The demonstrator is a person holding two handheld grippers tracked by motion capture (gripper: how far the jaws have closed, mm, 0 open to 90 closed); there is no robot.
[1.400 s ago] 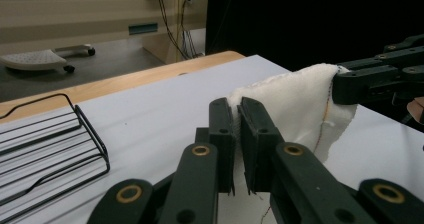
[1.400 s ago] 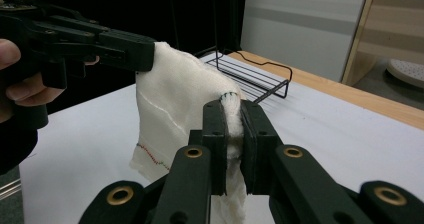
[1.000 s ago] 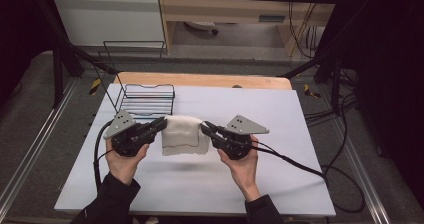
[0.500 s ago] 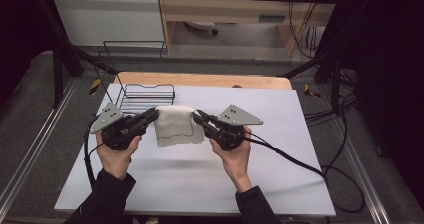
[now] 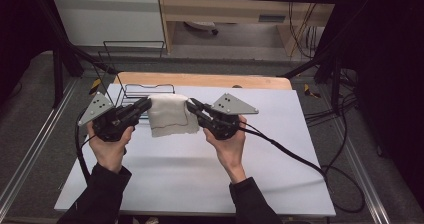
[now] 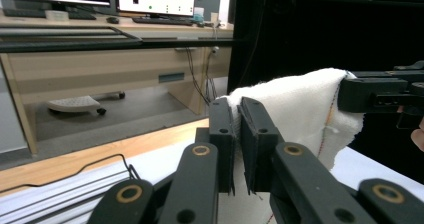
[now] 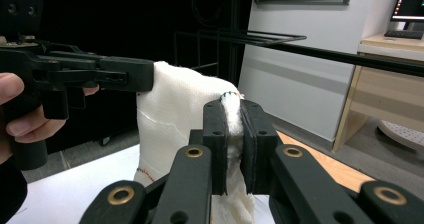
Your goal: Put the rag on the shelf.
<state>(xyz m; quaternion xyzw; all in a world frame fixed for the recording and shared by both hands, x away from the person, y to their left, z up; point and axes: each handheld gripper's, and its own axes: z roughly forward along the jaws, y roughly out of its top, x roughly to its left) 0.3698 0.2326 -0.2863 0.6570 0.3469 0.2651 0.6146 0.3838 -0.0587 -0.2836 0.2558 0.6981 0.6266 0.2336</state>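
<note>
A white folded cloth (image 5: 169, 114) with a thin dark edge line hangs in the air above the white table (image 5: 200, 179), stretched between both grippers. My left gripper (image 5: 145, 104) is shut on the cloth's upper left corner; in the left gripper view its jaws pinch the cloth (image 6: 300, 104) between them. My right gripper (image 5: 192, 105) is shut on the upper right corner, and the right gripper view has the cloth (image 7: 175, 109) squeezed between its jaws, with the left gripper (image 7: 135, 76) holding the far side.
A black wire rack (image 5: 142, 90) stands at the table's back left, just behind the cloth. A wooden board edge (image 5: 210, 80) runs along the table's far side. Cables (image 5: 300, 159) trail right from my right gripper.
Both grippers have lifted the cloth off the table and carried it away from the person toward the wire rack. The cloth now hangs instead of lying flat.
</note>
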